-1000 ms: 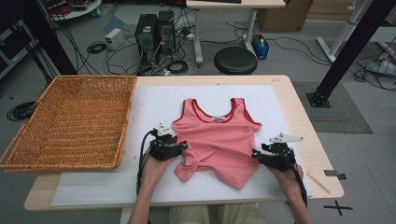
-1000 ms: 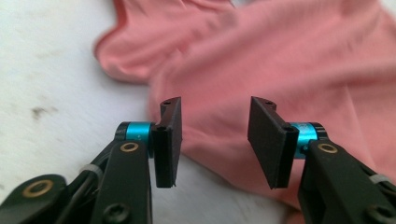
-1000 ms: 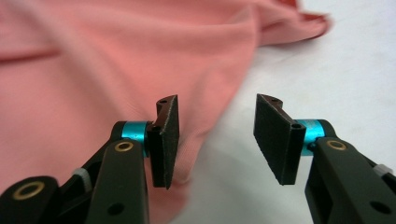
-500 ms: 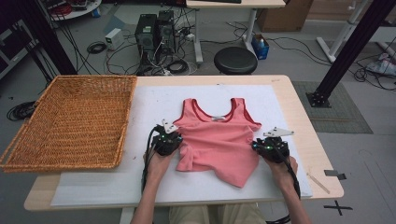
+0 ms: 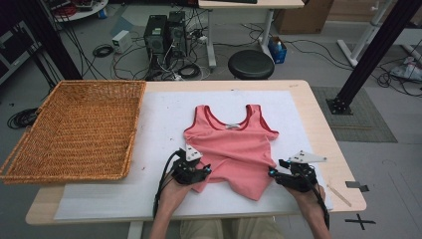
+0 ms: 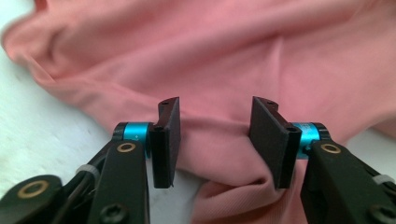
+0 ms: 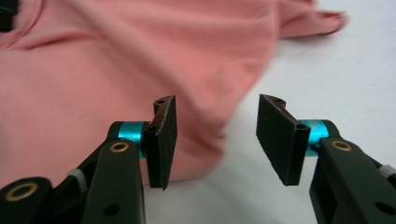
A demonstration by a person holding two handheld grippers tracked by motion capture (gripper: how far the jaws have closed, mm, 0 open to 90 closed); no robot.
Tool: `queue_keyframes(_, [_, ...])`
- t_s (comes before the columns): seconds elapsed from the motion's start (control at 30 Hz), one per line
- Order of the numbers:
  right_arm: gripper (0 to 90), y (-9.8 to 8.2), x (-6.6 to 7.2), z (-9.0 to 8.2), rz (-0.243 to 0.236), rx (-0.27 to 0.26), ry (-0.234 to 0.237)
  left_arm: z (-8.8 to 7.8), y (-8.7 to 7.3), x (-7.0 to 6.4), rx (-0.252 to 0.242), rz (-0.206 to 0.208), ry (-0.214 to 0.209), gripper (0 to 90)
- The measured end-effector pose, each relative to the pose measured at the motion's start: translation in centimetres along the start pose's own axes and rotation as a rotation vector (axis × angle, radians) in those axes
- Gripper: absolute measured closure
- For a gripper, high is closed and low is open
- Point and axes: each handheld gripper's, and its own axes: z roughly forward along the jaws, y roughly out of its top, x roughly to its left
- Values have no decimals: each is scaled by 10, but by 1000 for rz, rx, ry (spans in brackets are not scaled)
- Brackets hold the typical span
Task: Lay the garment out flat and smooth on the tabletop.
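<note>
white mat [image 5: 149,129] | pink top [image 5: 234,149] hem bunched again | L tongs [image 5: 205,172], R tongs [image 5: 274,172]: just reopened, apart, moved inward

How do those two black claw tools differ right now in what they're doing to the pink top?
The left gripper has a fold of the pink tank top between its open jaws; the right gripper frames the top's edge and bare white mat. Left sits at the hem corner, right at the side. Both have just reopened, gripping nothing.

Both tongs, left [image 5: 204,172] and right [image 5: 274,172], just reopened, dropping the now rumpled pink top [image 5: 234,144].
</note>
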Motion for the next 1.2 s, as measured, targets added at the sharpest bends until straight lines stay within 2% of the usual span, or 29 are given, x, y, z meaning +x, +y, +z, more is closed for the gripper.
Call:
queue_keyframes(0.03, [477,-1,2,5,-19,19,14,0,0,0,-8,-4,-8,588])
queue_keyframes(0.1, [495,-2,8,17,-58,57,11,0,0,0,-9,18,1,677])
queue_keyframes(0.13, [624,-2,11,19,-72,41,6,0,0,0,-9,18,1,741])
queue_keyframes(0.17, [730,0,11,20,-92,35,23,-1,1,3,-16,36,54,812])
queue_keyframes(0.2, [819,2,12,20,-116,41,-3,-2,3,7,-19,21,78,843])
queue_keyframes(0.23, [842,5,11,21,-130,43,-34,-3,4,12,-27,10,112,861])
queue_keyframes(0.27, [848,8,7,21,-123,33,-56,-5,4,18,-35,-6,141,868])
queue_keyframes(0.33, [849,14,-3,20,-93,11,-112,-9,5,29,-55,-52,170,870])
queue_keyframes(0.4, [803,19,-11,20,-74,-12,-143,-13,3,36,-57,-81,184,871])
queue_keyframes(0.47, [639,21,-18,21,-51,-6,-125,-18,-1,41,-48,-98,200,853])
queue_keyframes(0.5, [639,21,-18,21,-51,-6,-125,-18,-1,41,-48,-98,200,796])
queue_keyframes(0.53, [529,19,-23,18,-8,6,-108,-25,-6,43,-67,-130,195,732])
queue_keyframes(0.63, [501,9,-26,7,46,-13,-115,-38,-9,39,-108,-139,152,684])
queue_keyframes(0.73, [487,-1,-25,0,72,-11,-89,-45,-6,27,-156,-128,63,609])
queue_keyframes(0.77, [476,-2,-23,-1,70,-4,-79,-45,-6,27,-156,-128,63,583])
queue_keyframes(0.8, [464,-4,-20,-1,58,0,-70,-44,-1,16,-158,-95,19,565])
queue_keyframes(0.83, [452,-4,-16,1,42,5,-60,-40,0,11,-142,-67,10,558])
queue_keyframes(0.93, [446,-1,-7,11,-13,30,-35,-22,-1,0,-45,18,60,555])
queue_keyframes(0.97, [508,0,-4,16,-28,40,-26,-22,-1,0,-45,18,60,563])
queue_keyframes(1.0, [629,1,-2,19,-45,29,-6,-14,-3,-1,-17,31,84,615])
queue_keyframes(1.07, [801,4,1,22,-87,31,-4,-15,-4,3,-27,13,102,730])
queue_keyframes(1.1, [841,5,0,22,-99,34,-19,-18,-4,6,-36,9,113,790])
queue_keyframes(1.2, [864,8,-9,14,-69,13,-75,-29,-6,14,-63,-16,164,852])
